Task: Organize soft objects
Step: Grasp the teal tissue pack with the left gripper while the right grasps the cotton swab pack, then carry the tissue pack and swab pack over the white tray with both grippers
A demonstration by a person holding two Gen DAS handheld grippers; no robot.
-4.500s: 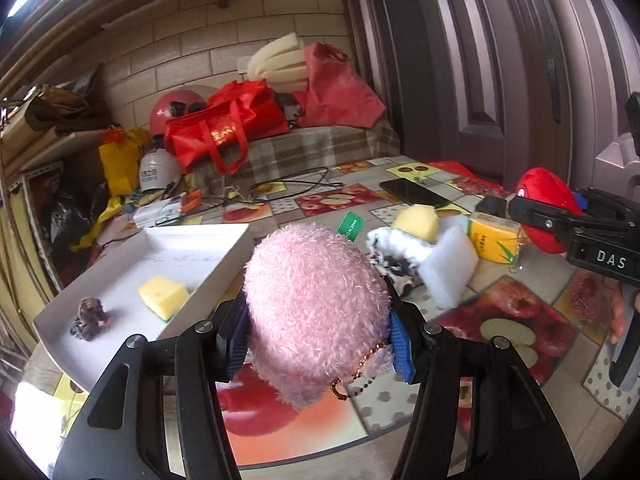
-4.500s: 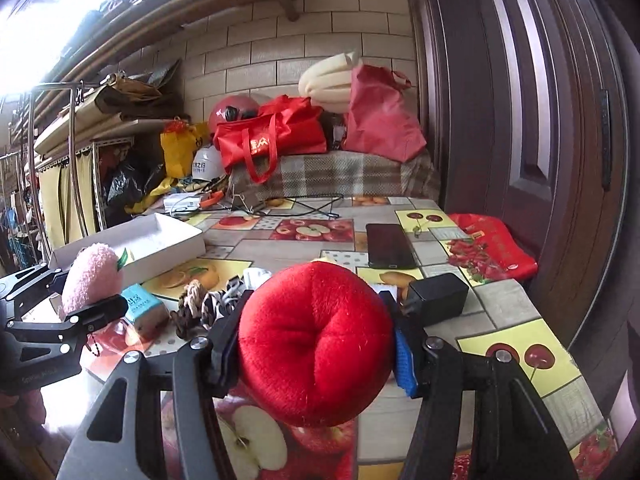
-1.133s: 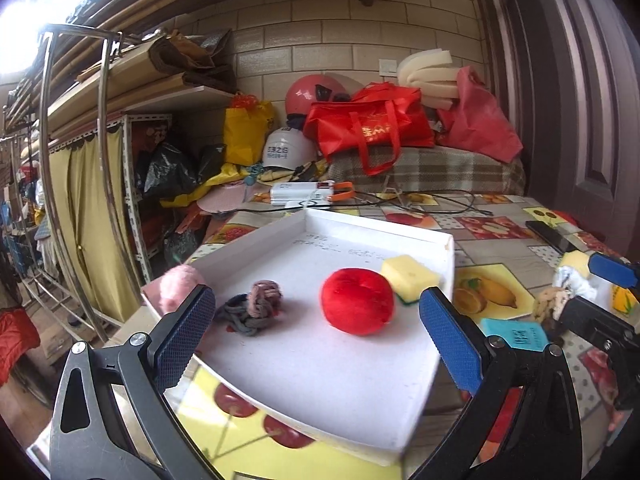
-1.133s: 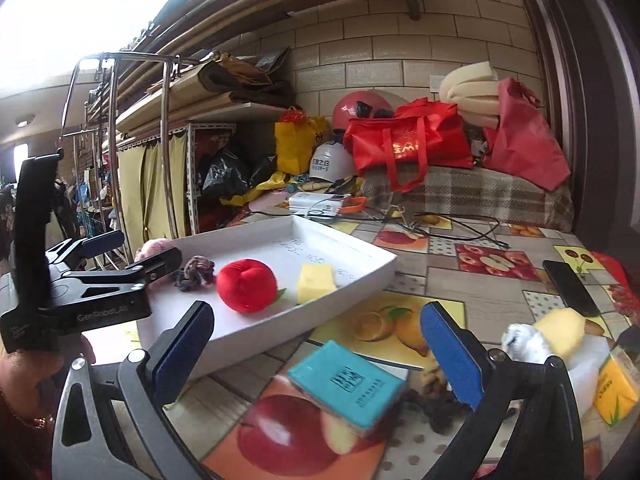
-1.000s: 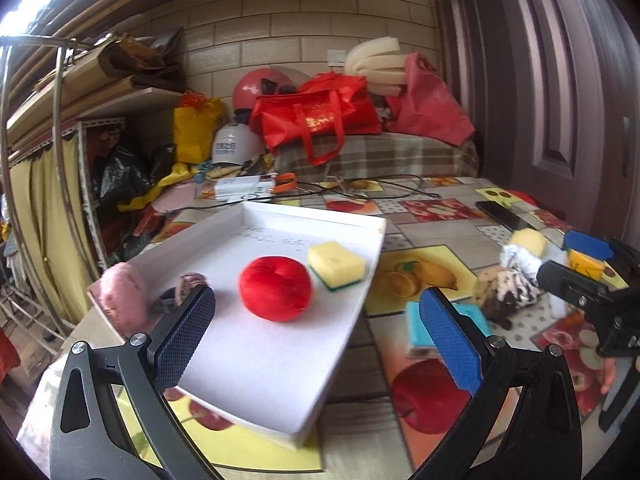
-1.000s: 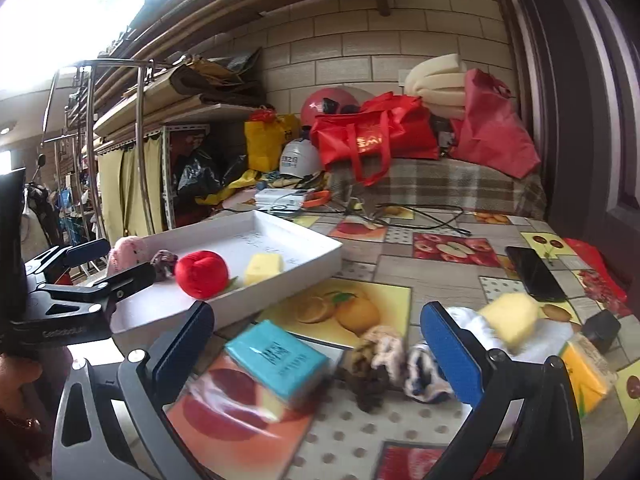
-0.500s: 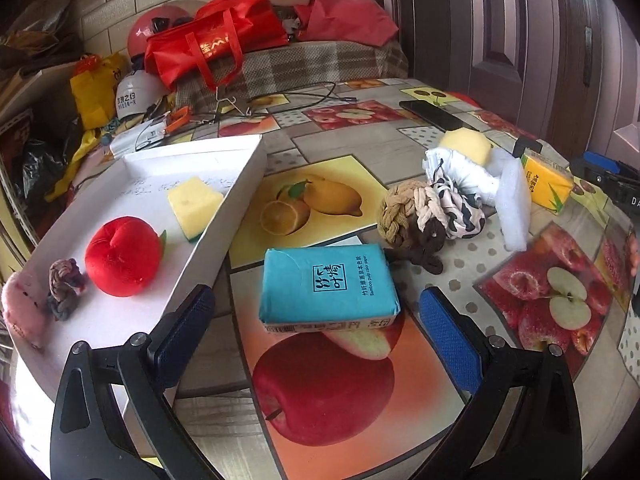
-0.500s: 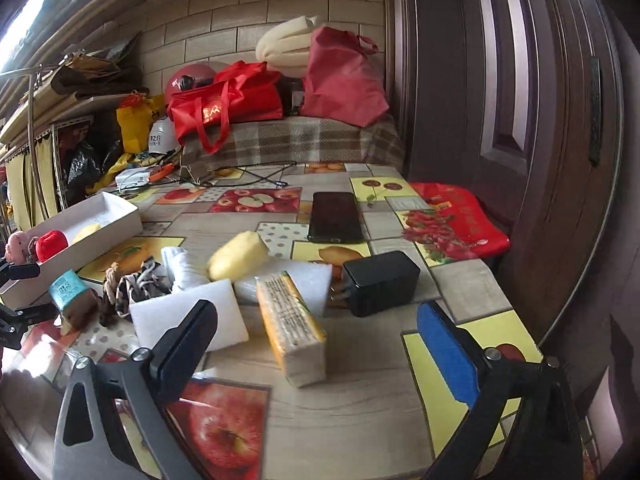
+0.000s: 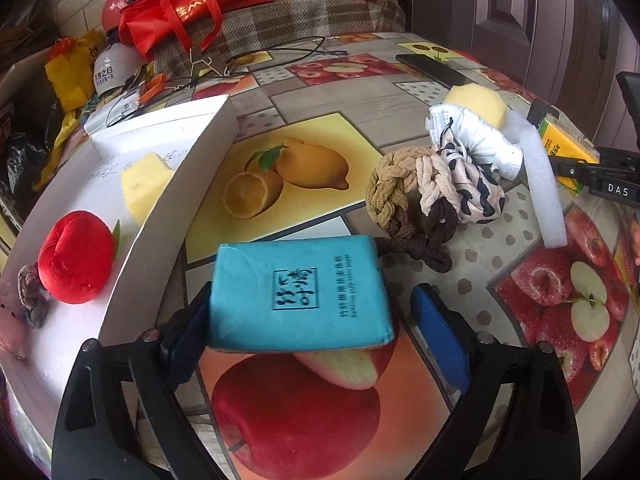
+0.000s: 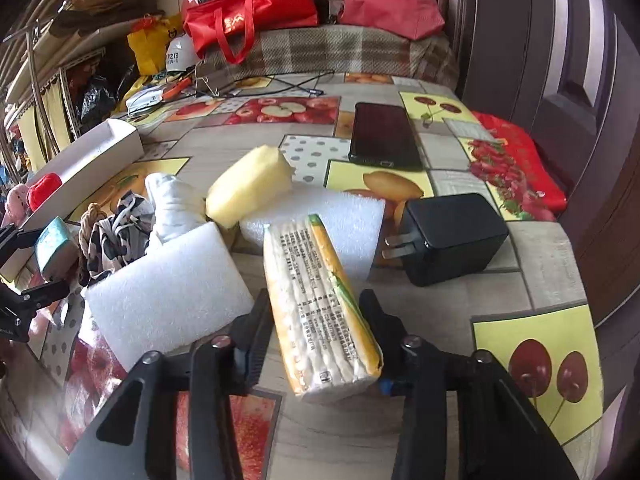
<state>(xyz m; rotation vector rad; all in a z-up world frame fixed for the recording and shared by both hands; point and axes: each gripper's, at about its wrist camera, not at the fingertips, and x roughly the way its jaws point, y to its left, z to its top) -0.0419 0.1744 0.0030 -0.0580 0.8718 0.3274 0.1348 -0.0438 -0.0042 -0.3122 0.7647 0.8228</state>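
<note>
My left gripper [image 9: 310, 328] straddles a teal tissue pack [image 9: 300, 294] lying on the table; the left pad touches it, the right pad stands a little off it. My right gripper [image 10: 310, 332] has closed around a yellow tissue pack [image 10: 320, 304] standing on edge. The white tray [image 9: 172, 184] at left holds a red plush apple [image 9: 74, 256], a yellow sponge [image 9: 144, 184], a grey scrunchie [image 9: 30, 294] and a pink plush [image 9: 10, 326]. Braided and spotted scrunchies [image 9: 424, 200], a white cloth [image 9: 476, 140] and a yellow sponge [image 9: 476, 102] lie between the grippers.
White foam blocks [image 10: 168, 288] sit left of the yellow pack. A black charger [image 10: 452, 236] lies right of it and a phone [image 10: 382, 134] beyond. Red bags [image 10: 248, 12] and cables crowd the back of the table. The table's right edge is close.
Both grippers have moved forward and down. The left one now straddles the teal pack and has narrowed; the right one has closed on the yellow pack.
</note>
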